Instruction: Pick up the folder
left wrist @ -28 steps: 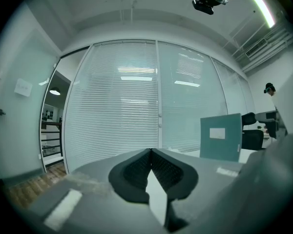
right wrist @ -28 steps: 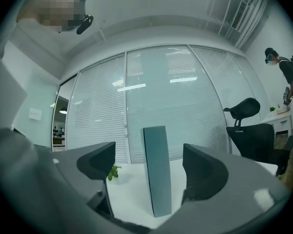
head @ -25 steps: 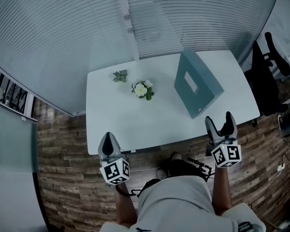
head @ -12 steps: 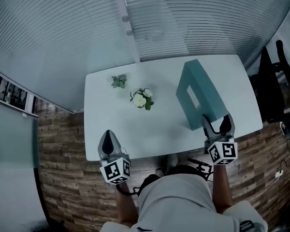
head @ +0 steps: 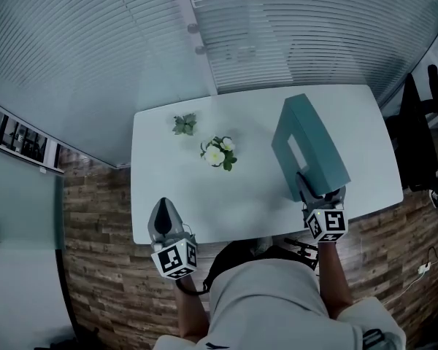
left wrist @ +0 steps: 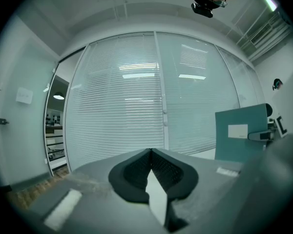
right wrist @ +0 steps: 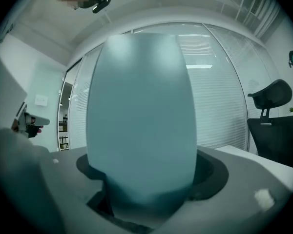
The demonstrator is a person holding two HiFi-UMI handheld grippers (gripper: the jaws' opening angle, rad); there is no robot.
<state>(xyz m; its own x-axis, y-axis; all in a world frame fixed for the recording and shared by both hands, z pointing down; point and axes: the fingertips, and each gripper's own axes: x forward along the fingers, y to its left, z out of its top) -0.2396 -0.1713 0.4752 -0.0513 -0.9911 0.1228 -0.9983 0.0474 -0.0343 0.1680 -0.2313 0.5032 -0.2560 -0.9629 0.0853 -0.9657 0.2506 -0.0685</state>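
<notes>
The folder [head: 310, 148] is a teal box file with a white label, standing upright at the right of the white table [head: 175, 195]. My right gripper [head: 321, 187] is open at the folder's near end, one finger on each side of its narrow edge. The right gripper view shows the folder [right wrist: 141, 121] filling the space between the jaws, with a gap left at the right pad. Held off the table's front left edge, my left gripper [head: 163, 206] is shut and holds nothing. From the left gripper view [left wrist: 150, 152] the folder [left wrist: 239, 133] stands far to the right.
A small bunch of white flowers [head: 219, 153] and a little green plant [head: 184, 125] sit on the table's left half. A glass wall with blinds [head: 277, 28] runs behind the table. A black office chair [head: 423, 130] stands to the right, over wooden flooring.
My right gripper has moved forward over the table's edge, so that its open jaws now straddle the folder's near end. The left gripper has stayed where it was.
</notes>
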